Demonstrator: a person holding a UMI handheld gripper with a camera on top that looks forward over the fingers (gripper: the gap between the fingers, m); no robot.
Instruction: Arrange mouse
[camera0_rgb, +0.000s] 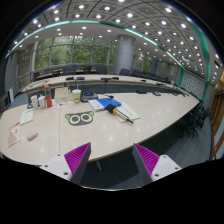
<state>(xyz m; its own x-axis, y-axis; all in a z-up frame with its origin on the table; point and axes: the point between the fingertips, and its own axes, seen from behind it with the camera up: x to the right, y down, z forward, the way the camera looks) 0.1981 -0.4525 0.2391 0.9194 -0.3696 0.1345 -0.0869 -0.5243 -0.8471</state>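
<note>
My gripper (111, 148) is open and empty, its magenta pads (76, 157) spread wide above the near edge of a long pale table (110, 130). A black pad with two green rings (80, 118) lies on the table beyond the left finger. A small dark object (88, 94) farther back and a small white object (32, 135) at the left may be a mouse; I cannot tell which. Nothing is between the fingers.
Bottles (44, 98) and a cup (76, 96) stand at the back left. A blue book (108, 102) and a long white box (125, 112) lie mid-table. Papers (25, 116) lie at the left. Chairs (192, 118) stand to the right.
</note>
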